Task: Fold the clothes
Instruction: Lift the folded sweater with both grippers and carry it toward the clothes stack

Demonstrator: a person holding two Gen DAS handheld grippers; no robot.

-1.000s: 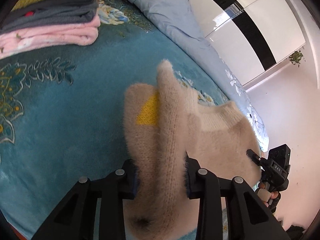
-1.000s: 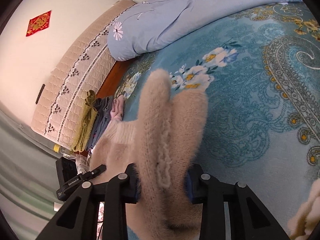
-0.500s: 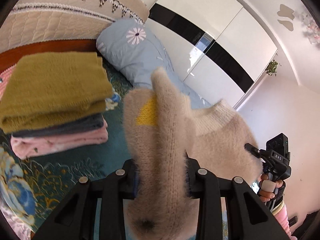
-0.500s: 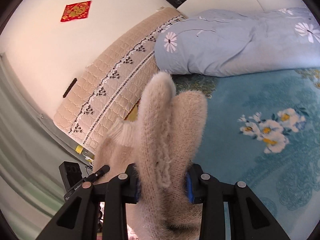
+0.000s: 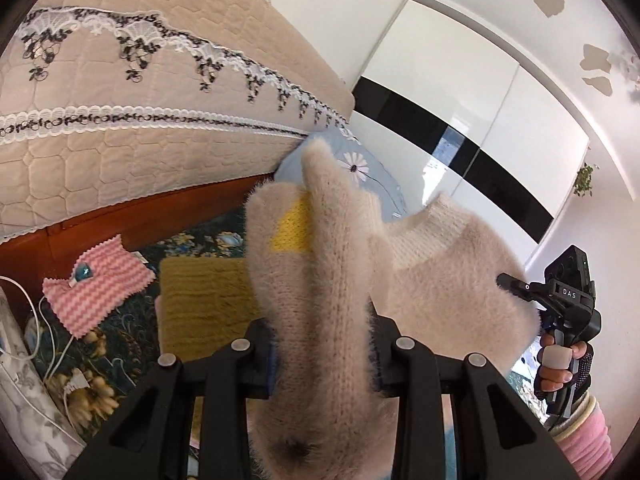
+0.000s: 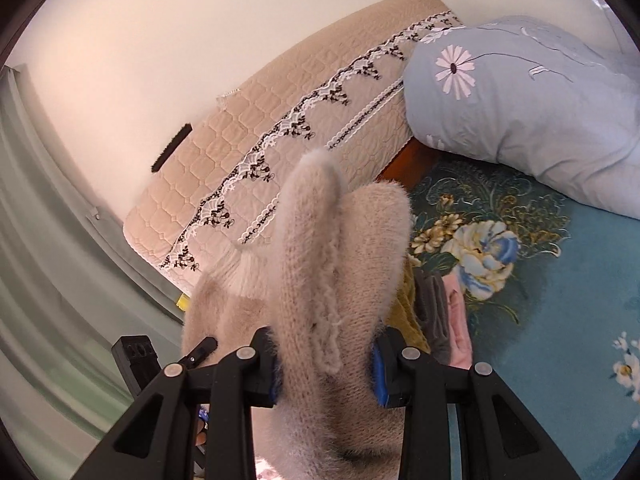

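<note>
While both claws pinch bunched folds of the fluffy beige knitted sweater [image 5: 328, 280], it hangs in the air between them, above the bed. The left claw [image 5: 324, 354] and right claw [image 6: 326, 364] are each clamped on one end. The stack of folded clothes, mustard knit on top [image 5: 204, 300], lies just beyond and below, likely the drop spot.
</note>
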